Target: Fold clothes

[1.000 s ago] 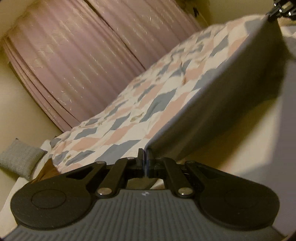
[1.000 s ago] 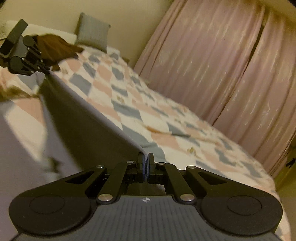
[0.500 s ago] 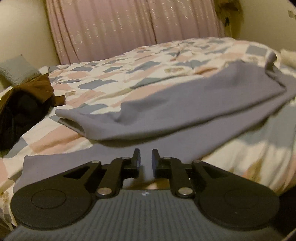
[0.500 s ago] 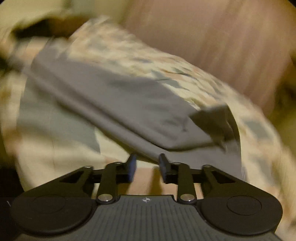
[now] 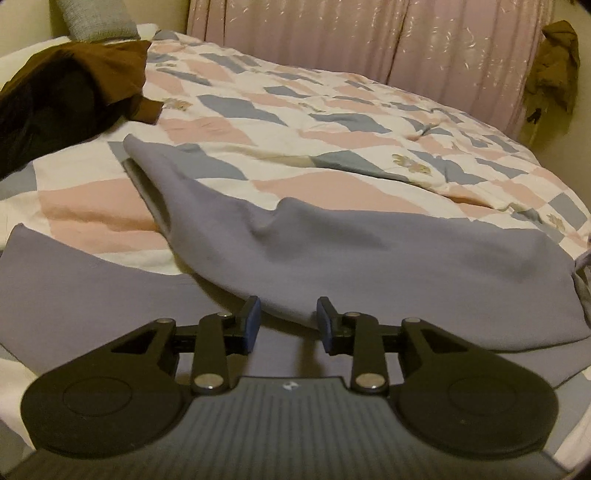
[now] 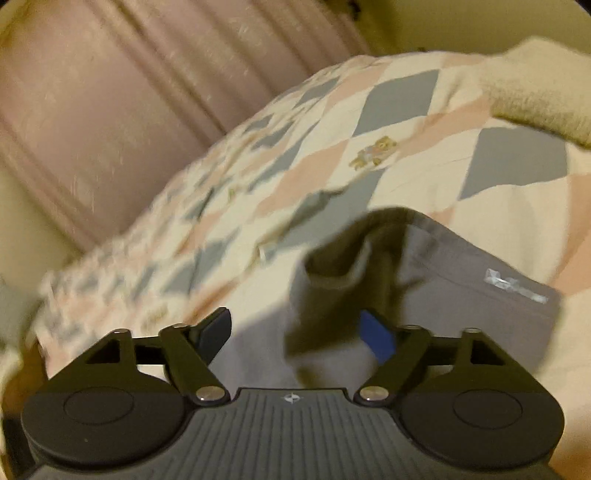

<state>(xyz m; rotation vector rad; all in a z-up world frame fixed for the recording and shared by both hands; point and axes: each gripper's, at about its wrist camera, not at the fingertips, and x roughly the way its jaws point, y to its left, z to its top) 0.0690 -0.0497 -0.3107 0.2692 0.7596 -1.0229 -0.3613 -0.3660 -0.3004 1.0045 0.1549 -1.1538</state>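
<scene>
- Left wrist view: the left gripper (image 5: pixel 288 325) hangs over the near edge of the bed, its jaws parted by a moderate gap with nothing between them.
- The grey garment (image 5: pixel 369 251) lies spread on the patchwork quilt (image 5: pixel 295 122), just ahead of the blue pads (image 5: pixel 252 325). One layer is folded over another, and the folded edge runs from the upper left down toward the fingers.
- A second part of the same grey cloth lies flat at the lower left, beneath the gripper body.
- A brown and black heap of clothes (image 5: pixel 70 88) sits at the far left of the quilt, well apart from the grey garment.
- A grey cushion (image 5: pixel 96 18) stands behind that heap, against the wall.
- Pink curtains (image 5: pixel 369 40) hang behind the bed, and a brown jacket (image 5: pixel 554 66) hangs beside them at the right.
- Right wrist view: the picture is blurred. The right gripper (image 6: pixel 299 336) has its jaws wide apart and grips nothing.
- An end of the grey garment (image 6: pixel 461 288) lies on the quilt (image 6: pixel 406 122) just ahead of the fingers, rumpled and partly standing up, with a pale label (image 6: pixel 513 280) on its right part.
- A fuzzy cream blanket (image 6: pixel 535 96) lies at the upper right on the quilt.
- The curtains (image 6: pixel 129 92) fill the upper left.
</scene>
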